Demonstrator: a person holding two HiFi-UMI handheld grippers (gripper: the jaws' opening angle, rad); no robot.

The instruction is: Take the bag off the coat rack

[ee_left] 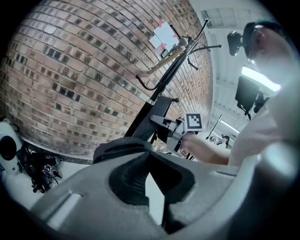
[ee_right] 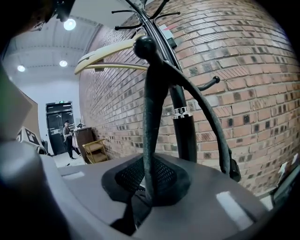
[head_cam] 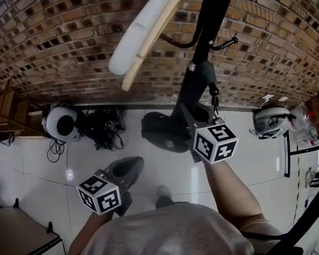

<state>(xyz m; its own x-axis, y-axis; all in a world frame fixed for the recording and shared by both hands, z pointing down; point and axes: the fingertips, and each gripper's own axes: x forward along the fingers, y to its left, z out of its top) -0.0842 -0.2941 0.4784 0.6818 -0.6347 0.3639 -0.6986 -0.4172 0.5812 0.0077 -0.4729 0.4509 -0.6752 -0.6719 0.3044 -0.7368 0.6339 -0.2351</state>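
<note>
The black coat rack (head_cam: pixel 211 24) stands against the brick wall, its pole (ee_right: pixel 185 136) just behind my right gripper. The bag's dark strap (ee_right: pixel 150 117) hangs over a ball-tipped hook (ee_right: pixel 143 45) and loops down the right side. My right gripper (ee_right: pixel 146 187) is shut on that strap below the hook. It sits against the pole (head_cam: pixel 185 111) in the head view and appears beside the rack (ee_left: pixel 157 121) in the left gripper view. The bag's body is hidden. My left gripper (head_cam: pixel 134 165) hangs lower left, shut and empty (ee_left: pixel 150 154).
A cream hanger (head_cam: pixel 142 35) sticks out from the rack's top. On the floor by the wall lie a white round device (head_cam: pixel 61 123), tangled cables (head_cam: pixel 101 128) and another white device (head_cam: pixel 270 121). A grey cabinet (head_cam: pixel 8 233) stands lower left. A person (ee_right: pixel 68 136) stands far off.
</note>
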